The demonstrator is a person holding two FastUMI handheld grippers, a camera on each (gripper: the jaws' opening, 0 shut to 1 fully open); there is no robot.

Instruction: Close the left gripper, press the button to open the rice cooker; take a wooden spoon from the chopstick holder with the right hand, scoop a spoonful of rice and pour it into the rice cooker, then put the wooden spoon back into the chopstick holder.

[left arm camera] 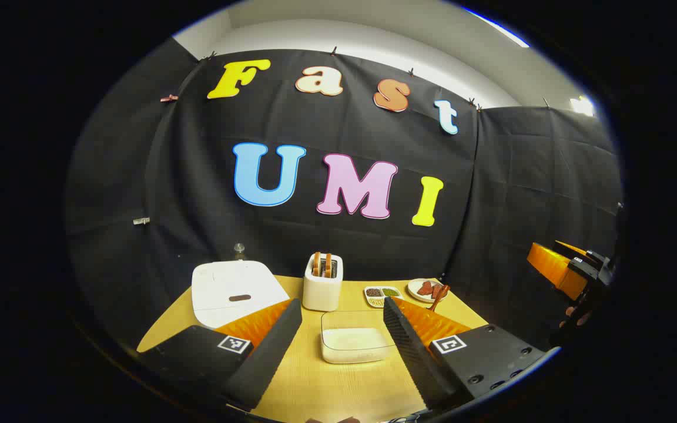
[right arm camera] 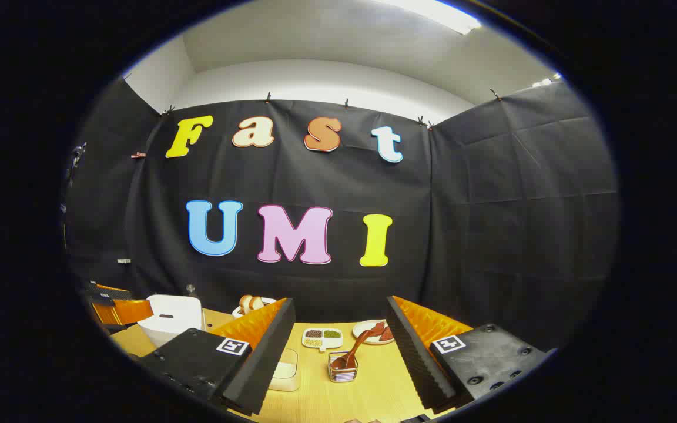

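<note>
The white rice cooker stands at the table's left with its lid down and a dark button on the front. My left gripper is open above the table's near edge, holding nothing. A clear container of rice lies between its fingers, farther off. In the right gripper view a wooden spoon leans in the small clear chopstick holder. My right gripper hangs open and empty, short of the holder. The rice cooker and the rice container sit to its left.
A white toaster with bread stands behind the rice container. A divided dish of grains and a plate of reddish food sit at the back right. The other gripper hovers off the table's right side.
</note>
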